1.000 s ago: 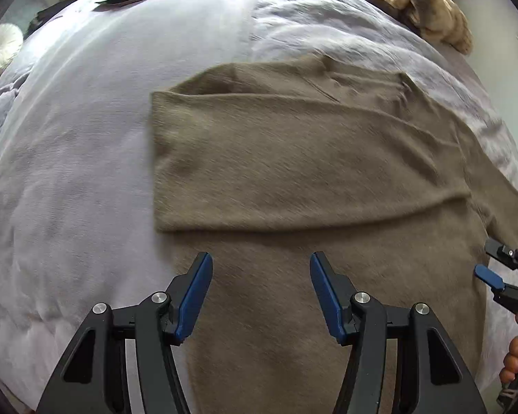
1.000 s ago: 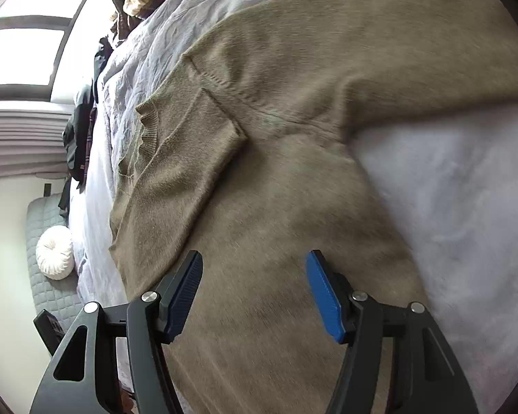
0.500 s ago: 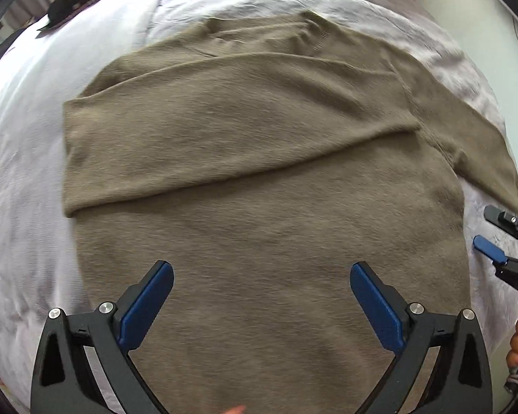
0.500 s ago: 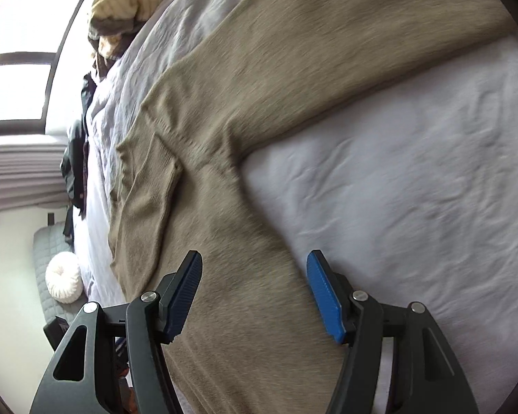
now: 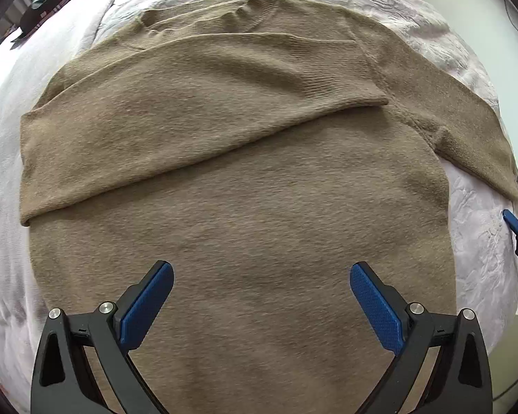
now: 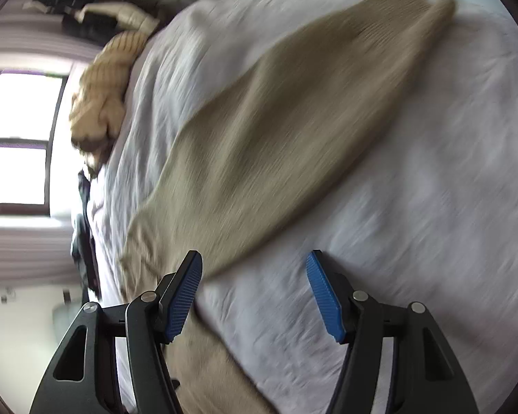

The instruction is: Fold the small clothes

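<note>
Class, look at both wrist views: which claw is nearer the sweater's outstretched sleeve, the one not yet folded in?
Right. The right claw is open beside the outstretched sleeve, its left finger at the sleeve's edge. The left claw hovers open over the sweater body, away from that sleeve.

Soft daylight, left view sharp — right view motion-blurred, window (image 6: 15,138) blown out; fisheye edges dark.

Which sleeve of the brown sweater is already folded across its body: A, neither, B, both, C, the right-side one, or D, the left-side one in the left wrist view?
C: on the brown sweater one sleeve lies folded across the chest from the right-side shoulder, cuff at the left edge, while the other sleeve still stretches out over the white bedsheet.
</note>
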